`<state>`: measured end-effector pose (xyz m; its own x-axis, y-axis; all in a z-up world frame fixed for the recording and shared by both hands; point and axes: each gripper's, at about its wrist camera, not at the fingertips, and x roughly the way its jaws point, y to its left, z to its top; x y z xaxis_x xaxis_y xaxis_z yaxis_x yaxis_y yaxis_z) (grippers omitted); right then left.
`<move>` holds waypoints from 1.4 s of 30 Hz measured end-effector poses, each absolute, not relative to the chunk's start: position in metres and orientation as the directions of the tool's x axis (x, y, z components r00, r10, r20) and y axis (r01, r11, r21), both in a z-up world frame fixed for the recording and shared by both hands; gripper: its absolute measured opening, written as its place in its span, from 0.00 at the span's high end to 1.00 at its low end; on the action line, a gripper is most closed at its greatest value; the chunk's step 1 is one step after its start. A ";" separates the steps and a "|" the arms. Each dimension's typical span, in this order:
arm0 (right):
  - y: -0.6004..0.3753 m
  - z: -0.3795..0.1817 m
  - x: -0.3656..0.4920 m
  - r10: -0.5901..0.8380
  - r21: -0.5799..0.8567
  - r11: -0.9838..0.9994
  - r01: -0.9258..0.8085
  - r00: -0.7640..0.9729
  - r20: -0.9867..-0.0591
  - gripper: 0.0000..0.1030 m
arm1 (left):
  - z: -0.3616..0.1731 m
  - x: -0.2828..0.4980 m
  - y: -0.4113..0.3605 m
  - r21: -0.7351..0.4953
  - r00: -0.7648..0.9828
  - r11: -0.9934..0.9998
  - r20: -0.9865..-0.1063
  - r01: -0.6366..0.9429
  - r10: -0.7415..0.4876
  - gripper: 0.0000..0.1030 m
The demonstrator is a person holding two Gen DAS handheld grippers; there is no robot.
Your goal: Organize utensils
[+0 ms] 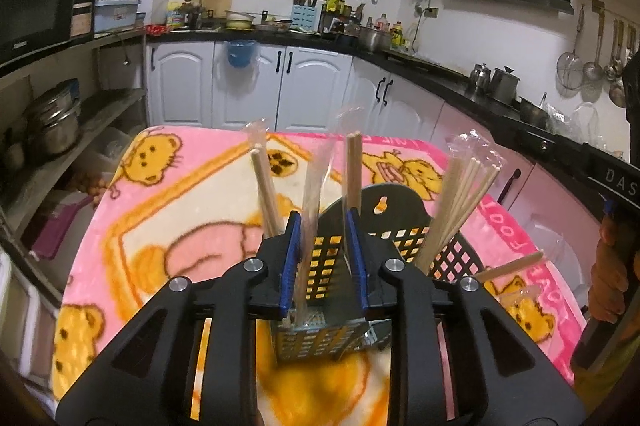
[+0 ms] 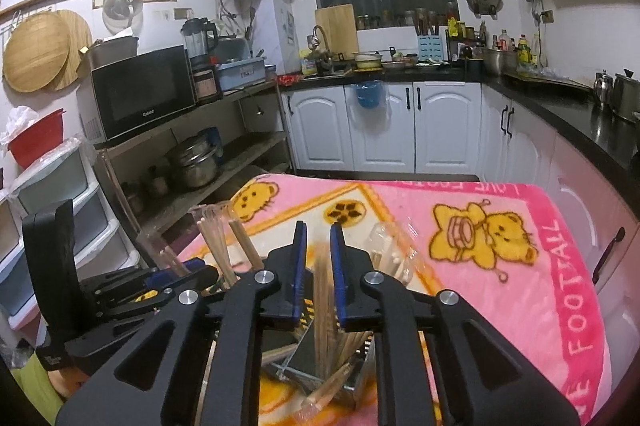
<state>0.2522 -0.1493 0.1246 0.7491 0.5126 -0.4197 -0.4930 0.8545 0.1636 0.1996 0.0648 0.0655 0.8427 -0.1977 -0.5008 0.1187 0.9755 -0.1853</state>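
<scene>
A black perforated utensil holder [image 1: 400, 226] stands on the pink cartoon blanket [image 1: 180, 210]. Wrapped wooden chopsticks [image 1: 460, 202] stand in its compartments, with more pairs at the left [image 1: 266, 186] and middle [image 1: 354, 170]. My left gripper [image 1: 324, 222] is open over the holder; a clear-wrapped pair [image 1: 310, 218] stands loose between its blue pads, nearer the left one. My right gripper [image 2: 318, 230] is open above the same holder [image 2: 304, 350], and a blurred bundle of chopsticks [image 2: 322, 290] hangs between its pads without being pinched. The left gripper [image 2: 160, 282] shows at the left of the right wrist view.
One wrapped chopstick pair [image 1: 512, 266] lies on the blanket right of the holder, near a hand [image 1: 608, 266]. Metal shelves with pots [image 2: 196, 162] stand left of the table. White cabinets [image 2: 400, 130] and a black counter run behind and to the right.
</scene>
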 end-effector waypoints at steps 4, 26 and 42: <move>-0.156 0.125 0.245 0.512 0.172 0.856 -0.488 0.751 -0.416 0.84 | 0.065 0.192 0.070 -0.200 0.843 0.974 -0.501 0.106 -0.195 0.68; -0.180 0.100 0.175 0.509 0.144 0.853 -0.501 0.742 -0.437 0.48 | 0.066 0.133 0.076 -0.218 0.855 0.973 -0.487 0.079 -0.178 0.11; -0.190 0.052 0.134 0.458 0.127 0.880 -0.458 0.744 -0.486 0.24 | 0.030 0.099 0.053 -0.216 0.810 0.973 -0.554 0.081 -0.191 0.10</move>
